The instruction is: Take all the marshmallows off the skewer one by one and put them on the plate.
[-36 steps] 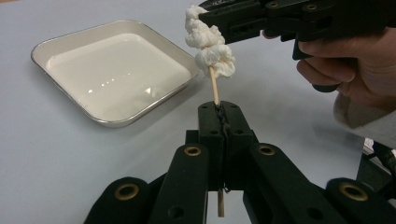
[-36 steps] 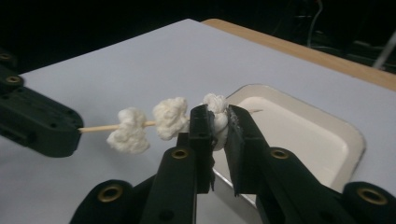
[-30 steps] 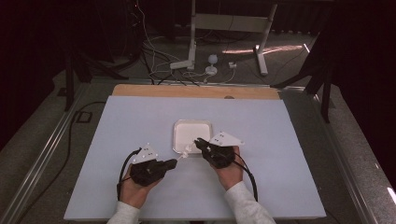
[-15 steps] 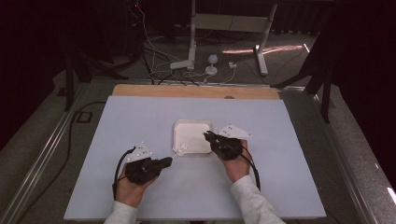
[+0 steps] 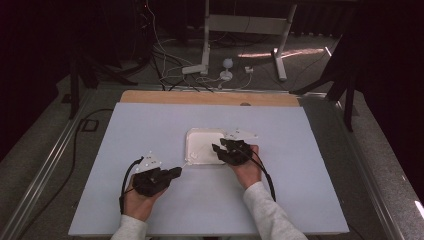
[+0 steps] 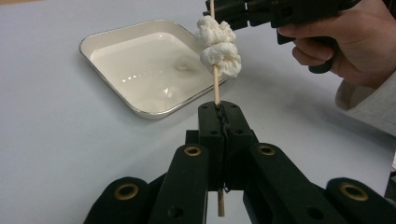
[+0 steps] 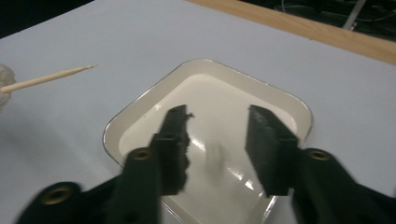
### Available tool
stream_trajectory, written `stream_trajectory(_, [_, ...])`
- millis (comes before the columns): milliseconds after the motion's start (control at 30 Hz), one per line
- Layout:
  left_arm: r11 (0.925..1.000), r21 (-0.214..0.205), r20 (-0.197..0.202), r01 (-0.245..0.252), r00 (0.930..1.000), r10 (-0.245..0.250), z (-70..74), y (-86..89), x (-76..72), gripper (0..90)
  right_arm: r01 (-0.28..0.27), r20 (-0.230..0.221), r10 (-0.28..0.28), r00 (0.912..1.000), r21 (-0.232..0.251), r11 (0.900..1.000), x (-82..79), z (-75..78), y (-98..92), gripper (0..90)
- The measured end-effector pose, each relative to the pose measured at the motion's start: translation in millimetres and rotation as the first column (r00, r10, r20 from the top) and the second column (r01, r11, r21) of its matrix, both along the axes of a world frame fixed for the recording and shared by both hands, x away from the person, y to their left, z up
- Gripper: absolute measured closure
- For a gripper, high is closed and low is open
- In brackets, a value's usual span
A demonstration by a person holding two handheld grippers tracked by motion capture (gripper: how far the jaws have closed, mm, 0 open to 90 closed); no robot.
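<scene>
The right gripper (image 5: 216, 148) has been carried over the white tray (image 5: 195, 137), jaws just spread, apparently empty. The skewer (image 6: 215, 88), clamped upright in the left gripper (image 6: 219, 109), stands just beside it.

White square tray (image 6: 112, 44) with a shiny silver rim, fluffy white lumps (image 6: 217, 44) on a light brown wooden stick (image 6: 215, 86), black fingers (image 7: 266, 140), pale blue surface (image 5: 150, 120) with a tan wooden edge, white sleeves (image 5: 270, 210)
</scene>
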State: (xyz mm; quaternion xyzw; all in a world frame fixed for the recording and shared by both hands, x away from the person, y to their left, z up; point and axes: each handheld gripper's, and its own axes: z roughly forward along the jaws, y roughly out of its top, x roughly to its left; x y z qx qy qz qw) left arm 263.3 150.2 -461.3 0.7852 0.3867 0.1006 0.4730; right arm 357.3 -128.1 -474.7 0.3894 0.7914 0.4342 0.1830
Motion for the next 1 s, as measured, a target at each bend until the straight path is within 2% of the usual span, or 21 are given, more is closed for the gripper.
stream_trajectory(67, [1.0000, 0.003, 0.002, -0.005, 1.0000, 0.005, -0.4, -0.2, 0.2, 89.8, 0.000, -0.002, 0.000, 1.0000, 0.012, 0.9999, -0.5, 0.3, 0.5, 48.5])
stream_trajectory(100, [1.0000, 0.004, 0.003, -0.008, 1.0000, 0.008, -0.4, -0.1, 0.2, 89.8, -0.016, -0.002, 0.016, 0.9999, 0.043, 0.9989, -3.0, 2.4, 0.7, 44.2])
stream_trajectory(133, [0.9999, 0.004, 0.004, -0.010, 0.9999, 0.010, -0.4, 0.1, 0.3, 89.8, -0.016, -0.002, 0.016, 0.9999, 0.043, 0.9989, -3.0, 2.4, 0.7, 44.2])
stream_trajectory(200, [0.9999, 0.006, 0.005, -0.012, 0.9999, 0.012, -0.4, 0.3, 0.4, 89.8, -0.045, 0.001, 0.045, 0.9990, 0.062, 0.9971, -7.0, 5.1, 2.1, 41.1])
stream_trajectory(333, [0.9999, 0.009, 0.004, -0.014, 0.9999, 0.014, -1.2, -0.5, 0.6, 89.8, -0.100, 0.024, 0.099, 0.9948, 0.062, 0.9930, -17.0, 9.4, 7.9, 38.4])
stream_trajectory(567, [0.9998, 0.009, 0.001, -0.019, 0.9998, 0.019, -1.8, -0.1, 1.0, 89.8, -0.145, 0.052, 0.141, 0.9887, 0.088, 0.9855, -31.8, 15.2, 14.3, 38.8])
stream_trajectory(700, [0.9998, 0.008, 0.000, -0.020, 0.9998, 0.020, -1.8, -0.4, 1.0, 89.8, -0.179, 0.086, 0.171, 0.9815, 0.094, 0.9793, -40.1, 20.2, 19.5, 41.8])
stream_trajectory(1000, [0.9999, 0.005, 0.001, -0.015, 0.9999, 0.015, -1.2, -2.3, 0.4, 89.8, -0.192, 0.109, 0.185, 0.9767, 0.065, 0.9792, -46.4, 19.7, 32.2, 49.1])
